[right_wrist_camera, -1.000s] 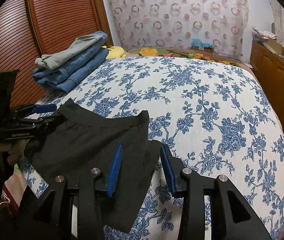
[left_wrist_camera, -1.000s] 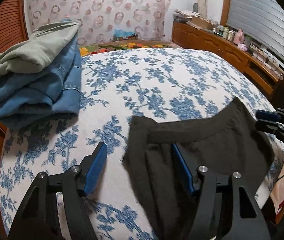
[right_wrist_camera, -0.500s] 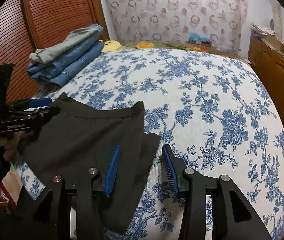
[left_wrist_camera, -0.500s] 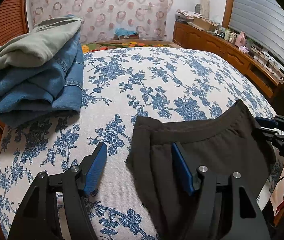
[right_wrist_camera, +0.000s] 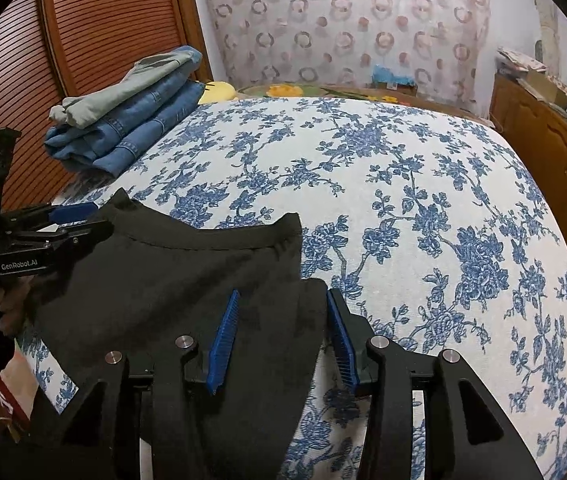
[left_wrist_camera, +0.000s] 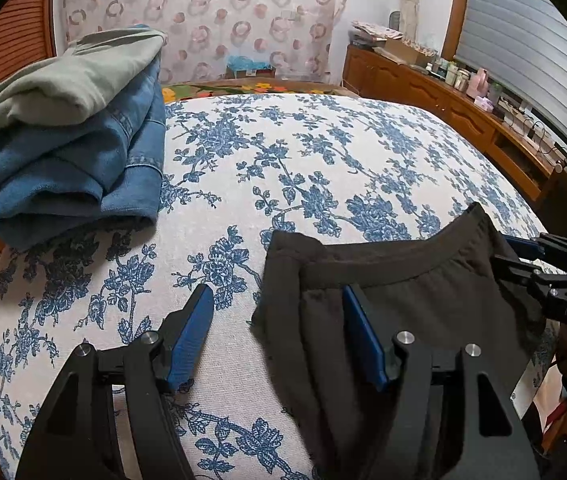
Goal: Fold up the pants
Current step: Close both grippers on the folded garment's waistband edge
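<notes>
Black soft-fabric pants lay on near edge of blue-floral white bedspread, waistband toward far side. Left gripper hovered over pants' left edge, jaws apart, gripping nothing: one blue pad over bare bedspread, other over black fabric. Right gripper stood over pants' right edge, jaws apart, cloth between pads but not pinched. Stack of folded blue denim jeans topped by grey-green garment sat at far left, well apart.

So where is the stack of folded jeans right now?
The folded jeans sit at the bed's far left edge in both views, beside the slatted wooden wardrobe, with a grey-green garment on top.
</notes>
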`<state>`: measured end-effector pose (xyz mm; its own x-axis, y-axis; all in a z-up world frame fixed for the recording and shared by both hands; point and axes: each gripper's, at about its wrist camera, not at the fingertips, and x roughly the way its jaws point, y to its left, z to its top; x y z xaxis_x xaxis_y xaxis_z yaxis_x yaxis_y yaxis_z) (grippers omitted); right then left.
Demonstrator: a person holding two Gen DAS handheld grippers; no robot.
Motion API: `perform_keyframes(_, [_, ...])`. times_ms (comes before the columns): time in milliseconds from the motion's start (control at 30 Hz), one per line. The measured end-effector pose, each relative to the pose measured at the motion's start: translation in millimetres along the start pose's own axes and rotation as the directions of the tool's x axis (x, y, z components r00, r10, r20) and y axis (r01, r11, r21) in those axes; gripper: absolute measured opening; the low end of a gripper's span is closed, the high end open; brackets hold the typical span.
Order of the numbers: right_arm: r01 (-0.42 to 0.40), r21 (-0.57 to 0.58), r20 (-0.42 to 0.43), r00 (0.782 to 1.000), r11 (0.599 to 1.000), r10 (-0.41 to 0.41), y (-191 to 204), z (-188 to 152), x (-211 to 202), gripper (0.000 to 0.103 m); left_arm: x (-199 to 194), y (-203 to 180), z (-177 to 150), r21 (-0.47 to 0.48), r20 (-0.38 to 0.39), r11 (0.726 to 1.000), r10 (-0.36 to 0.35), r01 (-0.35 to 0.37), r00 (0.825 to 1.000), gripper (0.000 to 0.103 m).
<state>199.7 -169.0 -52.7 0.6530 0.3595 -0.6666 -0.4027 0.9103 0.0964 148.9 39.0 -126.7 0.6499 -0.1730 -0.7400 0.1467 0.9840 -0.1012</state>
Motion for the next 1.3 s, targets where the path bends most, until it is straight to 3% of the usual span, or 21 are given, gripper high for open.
perform_keyframes(333, [-0.010,-0.031,0.005,1.000,0.999,0.010,3.8,-5.7,-1.7,0.043,-1.6,6.4,1.8,-0.033,-0.012,0.998,-0.062,0.062,0.998,0.067])
perform_keyframes(467, [-0.008,-0.032,0.009,1.000,0.999,0.008,3.7,-6.8,-3.3,0.043,-1.6,3.3,2.0,-0.030,-0.018,0.995,-0.094,0.094,0.995,0.050])
perform_keyframes(567, [-0.007,-0.029,0.009,1.000,1.000,0.007,4.6,-6.2,-3.0,0.042,-0.1,0.9,3.0,-0.030,-0.021,0.995,-0.094,0.094,0.995,0.046])
perform_keyframes(700, [-0.026,-0.013,0.008,1.000,1.000,0.026,1.8,-5.4,-3.9,0.029,1.5,-1.2,3.4,-0.023,-0.018,0.996,-0.084,0.083,0.996,0.043])
perform_keyframes(800, [-0.061,-0.005,0.000,0.998,0.998,0.061,-0.6,-4.8,-3.9,0.016,1.1,-1.5,2.6,-0.026,-0.016,0.994,-0.111,0.110,0.994,0.030])
perform_keyframes(933, [-0.080,-0.002,-0.002,0.997,0.997,0.080,-5.3,-3.5,-4.4,0.013,-8.2,-13.9,0.5,0.022,0.020,0.997,-0.079,0.078,0.997,0.016])
perform_keyframes(1300, [-0.086,-0.020,0.062,0.994,0.996,0.087,2.8,-6.1,-23.9,0.011,-49.1,-25.9,1.4,0.064,0.126,0.995,-0.090,0.082,0.988,0.012])
